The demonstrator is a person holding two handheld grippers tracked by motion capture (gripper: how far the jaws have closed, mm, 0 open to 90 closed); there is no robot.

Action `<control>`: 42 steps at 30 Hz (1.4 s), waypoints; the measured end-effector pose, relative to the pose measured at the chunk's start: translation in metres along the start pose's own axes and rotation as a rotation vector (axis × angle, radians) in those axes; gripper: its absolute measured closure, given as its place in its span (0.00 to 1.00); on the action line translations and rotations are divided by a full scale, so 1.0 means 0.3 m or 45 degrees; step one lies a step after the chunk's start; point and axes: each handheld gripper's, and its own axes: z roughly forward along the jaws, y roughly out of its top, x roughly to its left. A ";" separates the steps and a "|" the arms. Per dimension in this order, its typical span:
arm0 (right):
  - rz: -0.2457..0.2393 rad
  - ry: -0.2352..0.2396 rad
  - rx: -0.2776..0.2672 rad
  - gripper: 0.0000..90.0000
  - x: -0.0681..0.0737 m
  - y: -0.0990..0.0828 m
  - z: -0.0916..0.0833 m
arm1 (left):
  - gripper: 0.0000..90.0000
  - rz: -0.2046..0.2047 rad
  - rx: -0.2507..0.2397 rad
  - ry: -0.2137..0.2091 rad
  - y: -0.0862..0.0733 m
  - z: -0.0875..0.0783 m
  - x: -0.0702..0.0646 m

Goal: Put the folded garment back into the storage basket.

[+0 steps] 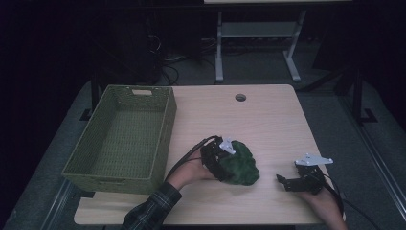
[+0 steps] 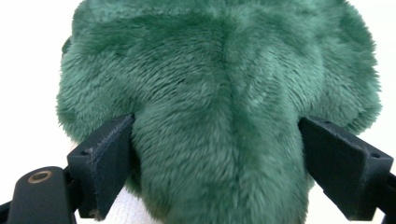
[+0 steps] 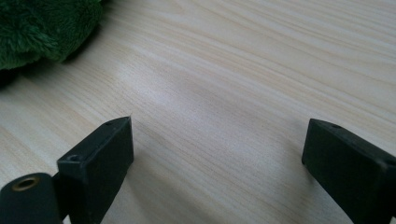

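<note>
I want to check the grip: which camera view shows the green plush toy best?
The left gripper view: the green plush toy sits between its two jaws, fur sharp. The high view shows it whole but small on the table; the right gripper view catches one corner.

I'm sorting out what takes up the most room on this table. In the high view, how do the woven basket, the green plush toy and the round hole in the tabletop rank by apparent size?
1. Woven basket, by far the largest.
2. Green plush toy, partly covered by the left gripper.
3. Round hole, smallest; it lies farther from the camera, but the gap is too great to change the order.
</note>
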 end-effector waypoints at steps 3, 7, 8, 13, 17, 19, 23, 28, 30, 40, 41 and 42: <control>0.002 -0.001 0.001 0.10 0.000 0.000 0.000 | 0.14 0.010 0.021 -0.002 -0.001 0.023 0.000; 0.003 -0.003 0.001 0.10 0.000 0.001 0.001 | 0.14 0.001 0.051 -0.012 -0.006 0.053 -0.001; 0.003 -0.003 0.001 0.10 0.000 0.001 0.000 | 0.14 0.001 0.051 -0.012 -0.006 0.053 -0.001; 0.003 -0.003 0.001 0.10 0.000 0.001 0.000 | 0.14 -0.010 0.073 -0.025 -0.009 0.068 0.002; 0.003 -0.004 0.001 0.10 0.000 0.000 0.001 | 0.14 -0.034 0.079 -0.050 -0.012 0.078 0.007; 0.004 -0.003 0.001 0.10 0.000 0.000 0.001 | 0.14 -0.036 0.085 -0.048 -0.011 0.078 0.006; 0.003 -0.003 0.001 0.10 0.000 0.000 0.001 | 0.17 -0.037 0.087 -0.049 -0.010 0.076 0.007; 0.004 -0.004 0.000 0.10 0.000 0.000 0.001 | 0.36 -0.024 0.113 -0.062 -0.001 0.063 0.006; 0.003 -0.003 0.000 0.10 0.000 0.000 0.001 | 0.40 -0.027 0.118 -0.076 0.003 0.058 0.003; 0.004 -0.004 0.000 0.10 0.000 0.000 0.000 | 0.72 -0.071 0.140 -0.148 0.011 0.048 0.004; 0.004 -0.004 0.000 0.10 0.000 0.000 0.000 | 0.73 -0.079 0.144 -0.149 0.012 0.048 0.005; 0.004 -0.004 0.000 0.10 0.000 0.000 0.000 | 0.73 -0.079 0.144 -0.149 0.012 0.048 0.005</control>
